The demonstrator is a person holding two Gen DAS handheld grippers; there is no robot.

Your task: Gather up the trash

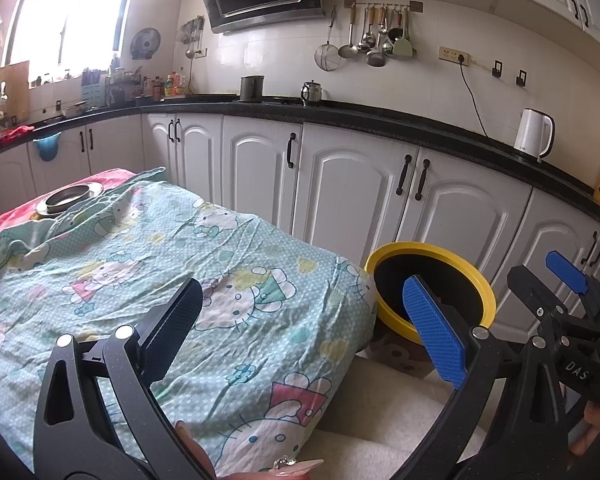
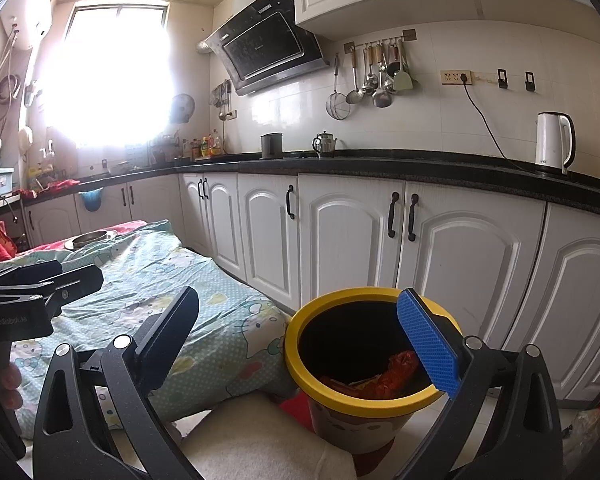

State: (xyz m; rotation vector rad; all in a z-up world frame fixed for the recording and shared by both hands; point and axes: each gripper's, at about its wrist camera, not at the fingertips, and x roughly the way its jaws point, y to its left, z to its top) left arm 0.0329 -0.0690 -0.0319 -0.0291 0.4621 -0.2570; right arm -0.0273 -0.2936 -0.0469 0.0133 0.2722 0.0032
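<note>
Overhead, right claw (image 2: pixel 300 348) spread above bin (image 2: pixel 300 376)

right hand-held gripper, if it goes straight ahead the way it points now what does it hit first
Probably the yellow-rimmed trash bin. The right hand-held gripper is open and empty, and the bin's mouth, with red wrappers inside, sits just ahead and slightly below. Depth is unclear; aimed higher, it would pass over the rim toward the white cabinet doors.

Bin (image 2: pixel 364 400) base cut off, red trash (image 2: pixel 384 376) partly hidden behind rim, wrapper unreadable.
</note>
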